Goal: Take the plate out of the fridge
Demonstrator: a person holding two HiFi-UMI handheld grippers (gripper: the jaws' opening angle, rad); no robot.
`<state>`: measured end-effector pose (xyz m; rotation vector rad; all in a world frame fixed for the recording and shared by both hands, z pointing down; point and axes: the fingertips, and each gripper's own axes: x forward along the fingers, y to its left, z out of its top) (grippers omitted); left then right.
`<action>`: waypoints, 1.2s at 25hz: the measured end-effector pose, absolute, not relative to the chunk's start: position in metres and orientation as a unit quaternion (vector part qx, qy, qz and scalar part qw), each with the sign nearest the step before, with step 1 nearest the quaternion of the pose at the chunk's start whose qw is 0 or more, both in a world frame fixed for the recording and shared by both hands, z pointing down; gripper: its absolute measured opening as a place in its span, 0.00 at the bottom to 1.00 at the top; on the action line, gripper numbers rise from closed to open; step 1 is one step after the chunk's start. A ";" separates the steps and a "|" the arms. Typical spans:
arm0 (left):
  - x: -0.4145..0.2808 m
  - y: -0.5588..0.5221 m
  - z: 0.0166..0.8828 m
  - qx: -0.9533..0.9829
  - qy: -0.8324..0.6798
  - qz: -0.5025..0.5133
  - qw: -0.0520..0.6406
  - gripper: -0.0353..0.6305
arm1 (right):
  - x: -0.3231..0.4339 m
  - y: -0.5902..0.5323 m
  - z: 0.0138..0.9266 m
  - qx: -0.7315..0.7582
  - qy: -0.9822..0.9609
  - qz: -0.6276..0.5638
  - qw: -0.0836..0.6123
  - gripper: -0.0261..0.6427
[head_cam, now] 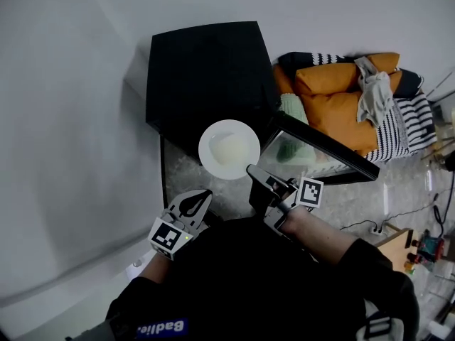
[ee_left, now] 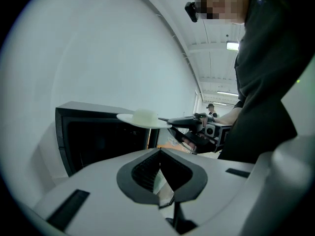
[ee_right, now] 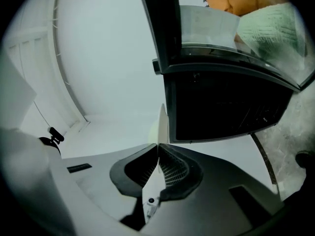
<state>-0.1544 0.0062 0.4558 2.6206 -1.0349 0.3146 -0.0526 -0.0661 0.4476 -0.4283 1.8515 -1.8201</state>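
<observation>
A white plate [head_cam: 229, 150] with a pale mound on it hangs level in front of the black fridge [head_cam: 206, 77], outside its cabinet. My right gripper [head_cam: 254, 170] is shut on the plate's near rim. In the right gripper view the plate [ee_right: 162, 124] shows edge-on, rising from between the pads, with the dark fridge interior [ee_right: 226, 107] beside it. The fridge's glass door [head_cam: 320, 148] stands open to the right. My left gripper [head_cam: 195, 201] is lower left, shut and empty, apart from the plate. The left gripper view shows the plate [ee_left: 144, 119] held by the right gripper [ee_left: 194, 127].
A white wall runs along the left of the fridge. Behind the open door lie orange cushions [head_cam: 341, 98], a striped blanket [head_cam: 412, 119] and a green cloth [head_cam: 293, 109]. Cables and a power strip [head_cam: 377, 227] sit on the floor at right.
</observation>
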 end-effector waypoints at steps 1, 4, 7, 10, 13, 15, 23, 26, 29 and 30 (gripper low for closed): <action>-0.154 0.005 0.455 0.914 -0.361 0.109 0.151 0.06 | -0.053 -0.070 0.440 -0.155 0.683 -0.666 0.258 0.07; -0.150 0.004 0.453 0.915 -0.359 0.110 0.147 0.06 | -0.057 -0.084 0.420 -0.149 0.691 -0.653 0.272 0.06; -0.149 0.003 0.451 0.916 -0.359 0.108 0.142 0.06 | -0.060 -0.099 0.411 -0.156 0.694 -0.643 0.282 0.07; -0.150 0.002 0.449 0.915 -0.364 0.106 0.142 0.06 | -0.064 -0.116 0.409 -0.170 0.693 -0.639 0.288 0.07; -0.153 -0.001 0.449 0.912 -0.369 0.107 0.141 0.06 | -0.067 -0.132 0.414 -0.188 0.691 -0.637 0.288 0.07; -0.155 -0.002 0.449 0.911 -0.373 0.109 0.139 0.06 | -0.069 -0.141 0.418 -0.202 0.691 -0.634 0.284 0.07; -0.161 -0.002 0.448 0.906 -0.384 0.112 0.141 0.06 | -0.072 -0.164 0.427 -0.234 0.673 -0.637 0.294 0.07; -0.164 -0.002 0.449 0.904 -0.387 0.115 0.141 0.06 | -0.074 -0.171 0.429 -0.240 0.670 -0.636 0.298 0.07; -0.165 0.001 0.450 0.903 -0.388 0.119 0.143 0.06 | -0.073 -0.176 0.431 -0.246 0.667 -0.635 0.302 0.07; -0.165 0.002 0.450 0.902 -0.389 0.120 0.143 0.06 | -0.073 -0.178 0.431 -0.248 0.666 -0.634 0.304 0.07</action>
